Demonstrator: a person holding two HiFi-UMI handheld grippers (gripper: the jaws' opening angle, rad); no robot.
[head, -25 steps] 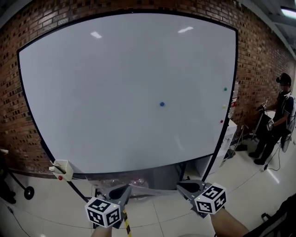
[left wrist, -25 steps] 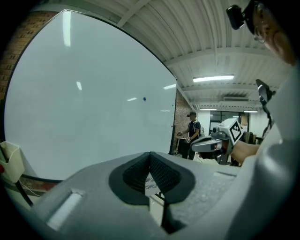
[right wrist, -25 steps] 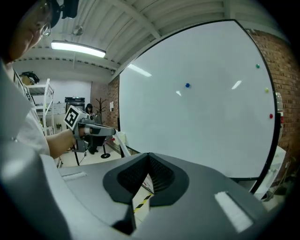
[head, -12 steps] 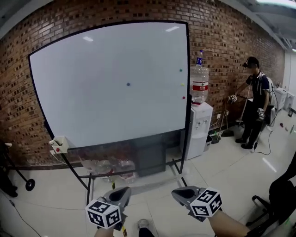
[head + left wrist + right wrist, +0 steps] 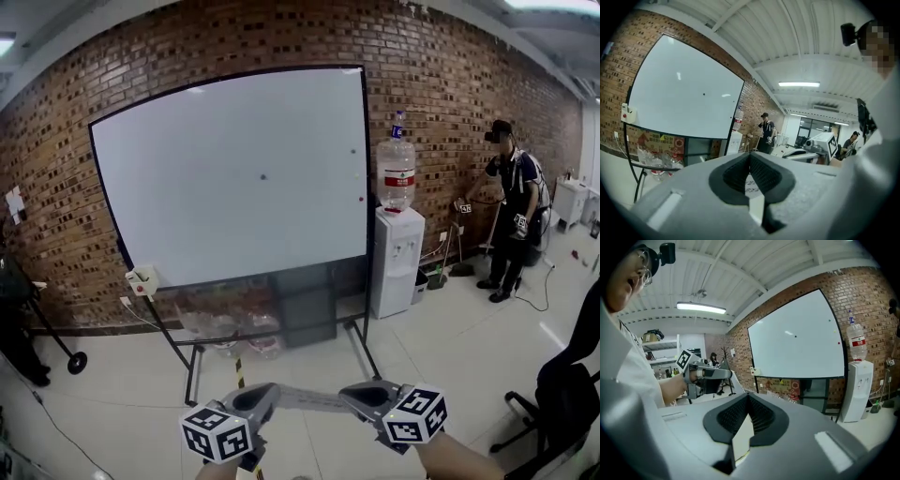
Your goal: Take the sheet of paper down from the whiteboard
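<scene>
The whiteboard (image 5: 234,173) stands some way off against the brick wall, bare except for a blue magnet (image 5: 263,176) and a few small dots near its right edge. At the bottom of the head view the sheet of paper (image 5: 309,400) stretches edge-on between my two grippers. My left gripper (image 5: 258,398) is shut on its left end, my right gripper (image 5: 361,394) on its right end. In the left gripper view the printed paper (image 5: 752,187) shows between the jaws of the left gripper (image 5: 750,157). In the right gripper view the paper (image 5: 743,437) sits in the right gripper (image 5: 747,399).
A water dispenser (image 5: 398,258) with a bottle (image 5: 396,169) stands right of the board. A person (image 5: 506,216) stands by the wall at far right. A black chair (image 5: 572,394) is at lower right. Plastic bottles (image 5: 230,328) lie under the board; a wheeled stand (image 5: 56,347) is left.
The whiteboard has shrunk and drawn away as I backed off from it. The dispenser and more floor came into view. The paper now shows between the grippers, which stayed shut.
</scene>
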